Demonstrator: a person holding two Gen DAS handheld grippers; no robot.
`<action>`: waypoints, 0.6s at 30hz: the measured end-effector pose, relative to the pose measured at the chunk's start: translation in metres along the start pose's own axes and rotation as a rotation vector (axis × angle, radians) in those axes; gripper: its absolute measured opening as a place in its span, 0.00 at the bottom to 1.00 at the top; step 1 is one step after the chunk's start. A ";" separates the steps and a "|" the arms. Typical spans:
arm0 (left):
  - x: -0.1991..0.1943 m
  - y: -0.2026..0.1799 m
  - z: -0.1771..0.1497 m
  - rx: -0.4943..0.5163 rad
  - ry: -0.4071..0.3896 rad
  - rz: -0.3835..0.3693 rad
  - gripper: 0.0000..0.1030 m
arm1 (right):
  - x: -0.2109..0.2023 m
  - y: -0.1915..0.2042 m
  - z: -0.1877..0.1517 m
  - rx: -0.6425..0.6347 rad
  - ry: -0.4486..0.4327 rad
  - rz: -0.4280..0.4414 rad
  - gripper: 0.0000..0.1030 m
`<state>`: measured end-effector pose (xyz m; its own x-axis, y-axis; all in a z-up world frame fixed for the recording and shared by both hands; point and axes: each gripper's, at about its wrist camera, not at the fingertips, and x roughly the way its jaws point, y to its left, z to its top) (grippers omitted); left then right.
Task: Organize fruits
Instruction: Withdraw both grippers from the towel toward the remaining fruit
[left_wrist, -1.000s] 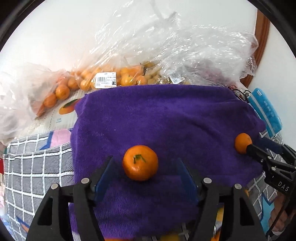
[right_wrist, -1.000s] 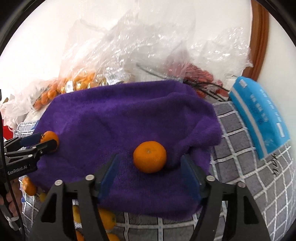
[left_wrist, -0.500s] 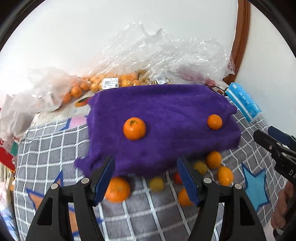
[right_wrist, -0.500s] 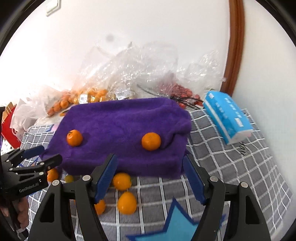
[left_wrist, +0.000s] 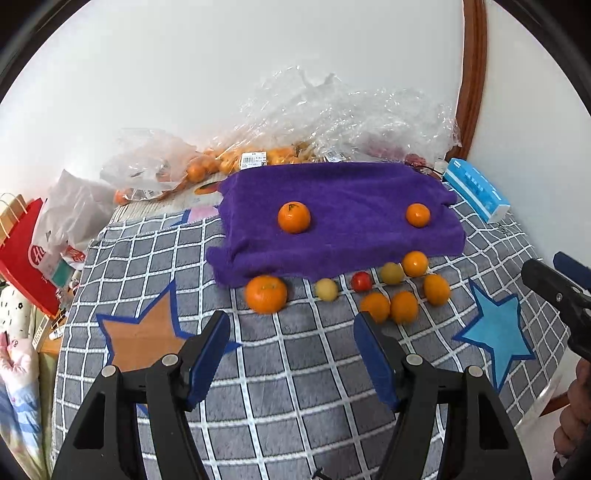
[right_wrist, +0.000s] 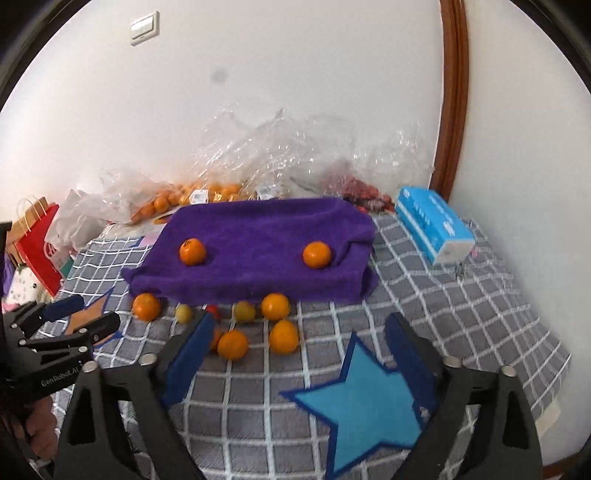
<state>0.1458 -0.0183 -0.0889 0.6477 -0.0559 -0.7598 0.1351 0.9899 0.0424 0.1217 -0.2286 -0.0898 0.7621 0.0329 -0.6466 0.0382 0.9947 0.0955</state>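
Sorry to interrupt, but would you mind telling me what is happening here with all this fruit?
A person with a handheld gripper in each hand is sorting fruit on a checked blanket. Two mandarins, the left mandarin and the right mandarin, sit apart on the purple towel. More loose fruit lies just in front of the towel. The left gripper and the right gripper are both open, holding nothing, short of the fruit.

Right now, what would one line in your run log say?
left gripper: open, empty | right gripper: open, empty | purple towel: two oranges on it | blanket: loose fruit beside the towel's near edge
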 end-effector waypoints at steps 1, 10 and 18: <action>-0.002 0.000 -0.001 -0.003 -0.005 -0.002 0.67 | -0.002 -0.002 -0.002 0.011 0.002 0.003 0.92; -0.005 0.006 -0.013 -0.043 -0.033 -0.001 0.67 | -0.003 -0.020 -0.014 0.030 0.000 -0.012 0.92; 0.017 0.025 -0.019 -0.091 0.003 0.044 0.67 | 0.027 -0.018 -0.026 0.013 0.019 0.011 0.92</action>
<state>0.1459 0.0077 -0.1133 0.6495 -0.0116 -0.7603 0.0373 0.9992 0.0166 0.1255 -0.2429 -0.1285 0.7498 0.0457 -0.6600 0.0387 0.9929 0.1128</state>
